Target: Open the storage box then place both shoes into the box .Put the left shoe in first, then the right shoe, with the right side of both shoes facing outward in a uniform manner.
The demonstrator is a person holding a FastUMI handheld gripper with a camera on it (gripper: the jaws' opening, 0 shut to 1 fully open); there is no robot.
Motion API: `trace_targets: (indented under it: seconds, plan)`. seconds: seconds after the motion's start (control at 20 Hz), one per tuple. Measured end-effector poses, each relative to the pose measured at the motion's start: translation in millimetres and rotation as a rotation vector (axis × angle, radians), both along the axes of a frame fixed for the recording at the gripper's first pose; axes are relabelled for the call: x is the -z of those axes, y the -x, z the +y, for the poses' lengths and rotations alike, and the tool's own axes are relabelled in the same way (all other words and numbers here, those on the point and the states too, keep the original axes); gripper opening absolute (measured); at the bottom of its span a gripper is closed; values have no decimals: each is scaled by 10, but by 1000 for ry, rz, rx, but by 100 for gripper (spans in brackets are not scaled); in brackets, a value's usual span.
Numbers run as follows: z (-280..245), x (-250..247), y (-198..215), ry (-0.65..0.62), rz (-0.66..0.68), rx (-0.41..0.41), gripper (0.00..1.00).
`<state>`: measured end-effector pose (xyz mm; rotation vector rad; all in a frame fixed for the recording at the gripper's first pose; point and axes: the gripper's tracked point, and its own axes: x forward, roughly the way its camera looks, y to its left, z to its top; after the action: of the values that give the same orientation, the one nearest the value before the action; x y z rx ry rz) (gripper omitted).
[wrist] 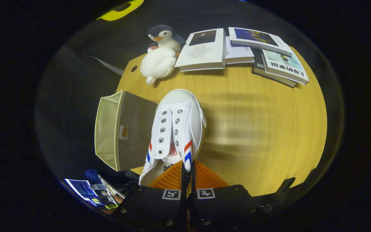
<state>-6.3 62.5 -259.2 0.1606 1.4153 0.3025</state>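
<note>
A white shoe (175,129) with red and blue side stripes hangs toe-forward from the gripper (188,172), whose 2 fingers are pressed almost together on the thin wall of the shoe's collar at its heel end (one finger inside the opening, the other outside). The shoe has bare metal eyelets and its tongue shows a round red mark. Its toe points toward the far side of the wooden counter (262,129); whether the sole touches the surface cannot be told.

Just beside the shoe, on the far-left side of the fingers, the fabric box (121,130) lies tipped on its side at the counter's edge, its cream-lined opening turned away from the shoe and its grey outer wall, bearing a small tag, facing the shoe. The 2 look close to touching.

Beyond the shoe's toe, a plush penguin (161,53) sits at the far edge of the counter. To its right lie several books (237,48), some overlapping, spread along the far edge, well apart from the shoe. A lit screen (82,190) shows below the box, off the counter.
</note>
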Motion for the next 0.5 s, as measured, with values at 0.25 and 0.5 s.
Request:
trace_targets:
  seconds: [0.25,0.5]
  plan:
    - [430,-405,-88,-49,-54,-58,4]
    - [915,-696,-159,-78,-104,-147,4]
